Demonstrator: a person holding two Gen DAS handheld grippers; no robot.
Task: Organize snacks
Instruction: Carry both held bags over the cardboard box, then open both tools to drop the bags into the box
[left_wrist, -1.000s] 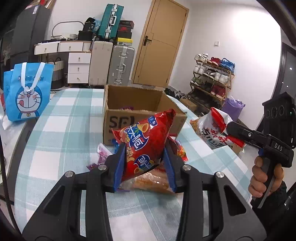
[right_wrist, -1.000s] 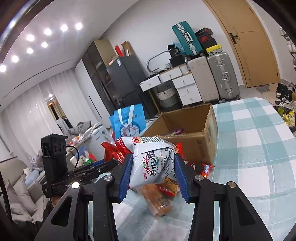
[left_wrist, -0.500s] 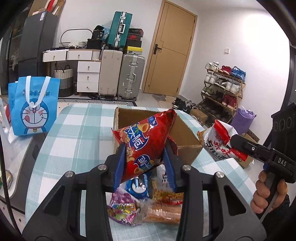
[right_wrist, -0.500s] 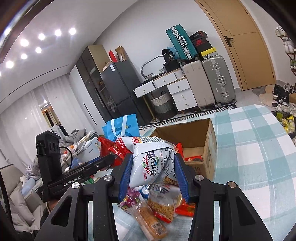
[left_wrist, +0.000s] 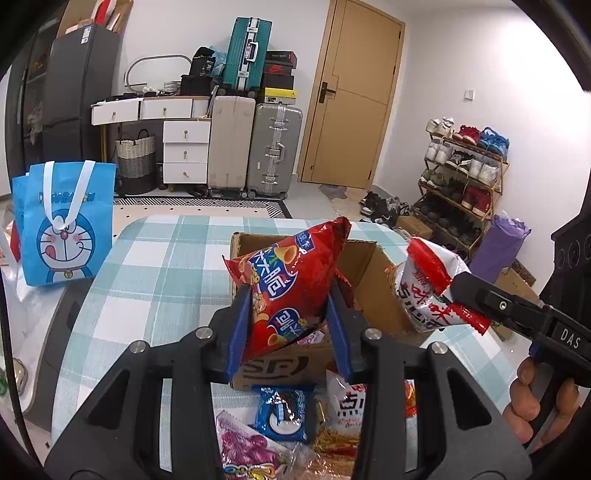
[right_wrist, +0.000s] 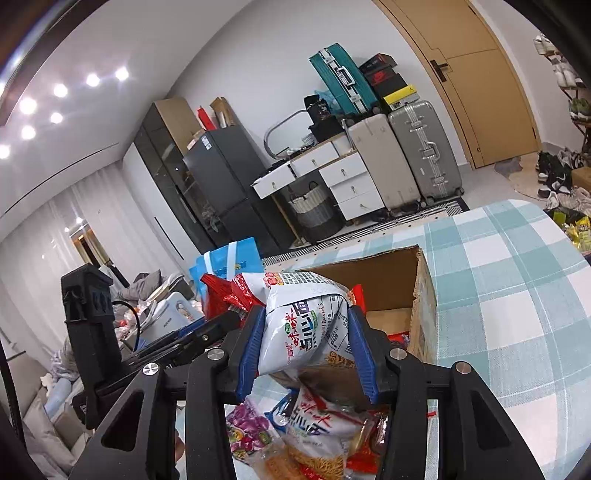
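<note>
Left gripper: clamped on a red snack bag, blue pads pressing both sides of the bag's lower half; the bag's pointed top stands above the fingers.
Right gripper: clamped on a white snack bag, gripped at its middle (the printed face is turned toward the camera).
Cardboard box: open-topped, directly ahead of and below both grippers; the red bag is held over its near wall.
Box contents: a few wrappers show at the bottom; which ones cannot be told.
Loose snacks: a heap of packets below the left gripper, on the near side of the box, including a blue cookie pack and a purple-printed packet.
Table: teal-and-white checked cloth, under the box and the heap.
Blue cartoon bag: upright, well to the left of the left gripper.
Person's hand: wrapped on the right gripper's handle, at the left camera's right edge.
</note>
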